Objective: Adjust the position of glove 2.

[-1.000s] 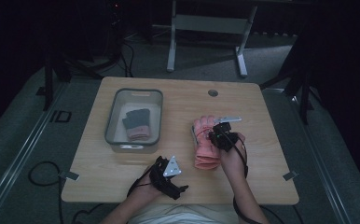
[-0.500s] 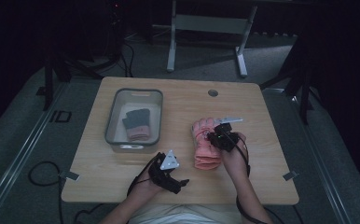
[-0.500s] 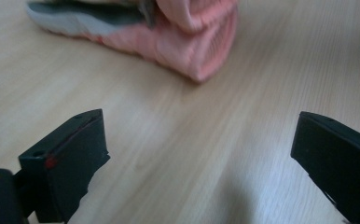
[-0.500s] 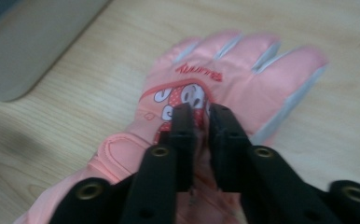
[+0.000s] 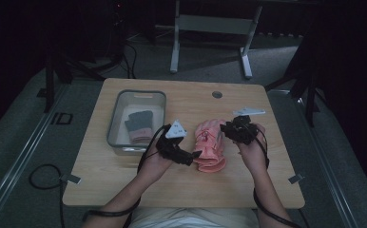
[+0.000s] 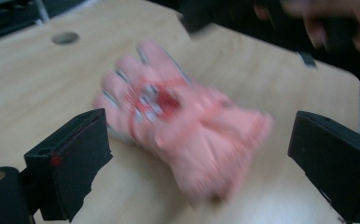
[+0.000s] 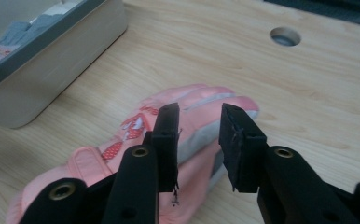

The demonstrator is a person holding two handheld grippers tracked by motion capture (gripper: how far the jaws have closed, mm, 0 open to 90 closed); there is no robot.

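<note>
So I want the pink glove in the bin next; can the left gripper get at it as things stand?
Probably yes. The left gripper is open, its jaws wide to either side of the pink glove, with nothing between. The right gripper has just been opening above it.

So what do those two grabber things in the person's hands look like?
Both are black. The left gripper carries a grey three-cornered plate, and a black cable trails off the table. The right gripper has square black jaws with small brass-coloured rings.

Lab – dark room, cabled floor, wooden table.
</note>
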